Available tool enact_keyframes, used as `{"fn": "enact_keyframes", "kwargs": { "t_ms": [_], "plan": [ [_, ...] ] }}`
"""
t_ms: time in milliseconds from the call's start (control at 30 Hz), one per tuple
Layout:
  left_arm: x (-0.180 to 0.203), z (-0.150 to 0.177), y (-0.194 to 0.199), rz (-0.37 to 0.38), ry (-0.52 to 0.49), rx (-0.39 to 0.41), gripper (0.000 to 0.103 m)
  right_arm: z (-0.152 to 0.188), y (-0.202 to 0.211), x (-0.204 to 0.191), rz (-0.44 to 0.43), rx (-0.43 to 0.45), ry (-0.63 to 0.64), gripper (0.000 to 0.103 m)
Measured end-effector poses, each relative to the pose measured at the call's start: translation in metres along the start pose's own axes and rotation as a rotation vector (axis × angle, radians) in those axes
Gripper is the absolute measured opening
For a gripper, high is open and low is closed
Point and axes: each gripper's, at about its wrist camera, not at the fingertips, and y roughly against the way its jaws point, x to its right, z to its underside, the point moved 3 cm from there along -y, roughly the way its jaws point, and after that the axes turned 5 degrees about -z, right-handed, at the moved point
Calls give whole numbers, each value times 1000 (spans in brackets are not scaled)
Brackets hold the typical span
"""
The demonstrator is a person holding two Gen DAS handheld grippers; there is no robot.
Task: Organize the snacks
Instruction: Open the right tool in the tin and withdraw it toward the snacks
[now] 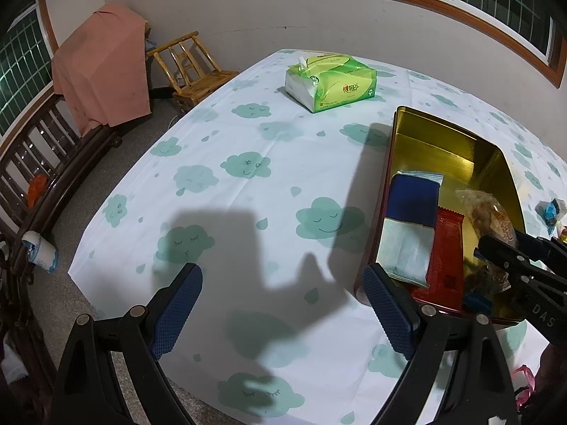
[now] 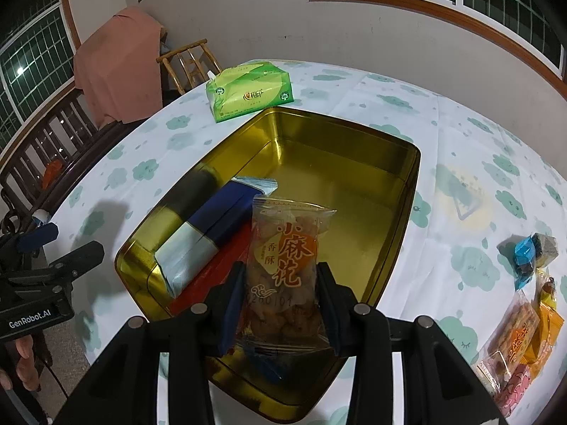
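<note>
A gold tin box (image 2: 397, 219) sits on the cloud-print tablecloth; it also shows in the left wrist view (image 1: 443, 141). Inside lie a blue-and-white packet (image 2: 209, 226) and a red packet (image 2: 209, 276). My right gripper (image 2: 281, 283) is shut on a clear bag of fried twists (image 2: 287, 244) and holds it over the tin's near end. In the left wrist view the right gripper (image 1: 510, 251) reaches into the tin with the bag (image 1: 485, 212). My left gripper (image 1: 283, 301) is open and empty over the cloth, left of the tin.
A green tissue pack (image 2: 248, 88) lies beyond the tin. Several loose snack packets (image 2: 524, 333) and a blue-wrapped one (image 2: 528, 255) lie at the table's right. A wooden chair (image 1: 191, 67), a pink-covered object (image 1: 102, 67) and a dark bench (image 1: 46, 163) stand left of the table.
</note>
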Motion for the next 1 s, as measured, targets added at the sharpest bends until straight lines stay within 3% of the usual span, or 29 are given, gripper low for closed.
{"fn": "enact_keyframes", "kwargs": {
  "t_ms": [233, 467, 733, 1000],
  "plan": [
    [5, -1, 5, 11, 1, 11, 91, -1, 7, 0, 0, 19, 19, 46],
    [29, -3, 25, 42, -36, 47, 91, 7, 45, 20, 19, 90, -17, 46],
    [74, -3, 44, 102, -107, 77, 91, 35, 97, 105, 154, 138, -154, 46],
    [126, -1, 56, 153, -204, 92, 91, 79, 128, 203, 346, 112, -327, 46]
  ]
}}
